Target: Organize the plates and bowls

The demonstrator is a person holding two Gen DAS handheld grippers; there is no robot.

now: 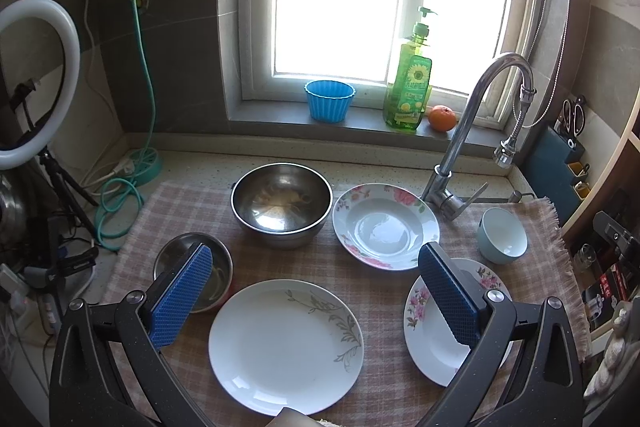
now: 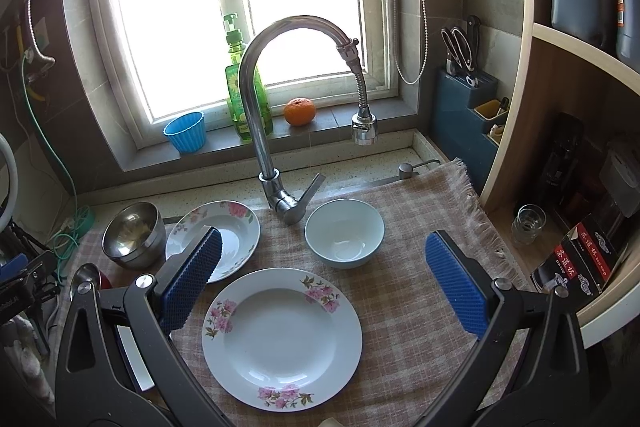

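Observation:
On a checked cloth (image 1: pixel 384 291) lie a white plate with a grey leaf print (image 1: pixel 286 347), a pink-flowered plate (image 1: pixel 428 339) (image 2: pixel 282 339), a deep flowered plate (image 1: pixel 386 227) (image 2: pixel 236 231), a large steel bowl (image 1: pixel 282 205) (image 2: pixel 134 235), a small steel bowl (image 1: pixel 218 273) and a pale blue bowl (image 1: pixel 502 235) (image 2: pixel 344 233). My left gripper (image 1: pixel 316 291) is open above the leaf plate. My right gripper (image 2: pixel 322 279) is open above the pink-flowered plate. Both are empty.
A chrome faucet (image 2: pixel 264 131) rises behind the cloth. On the windowsill stand a blue cup (image 1: pixel 330 101), a green soap bottle (image 1: pixel 408 87) and an orange (image 1: pixel 442 118). A ring light (image 1: pixel 40 79) stands left; a knife block (image 2: pixel 466 123) and shelves (image 2: pixel 560 187) stand right.

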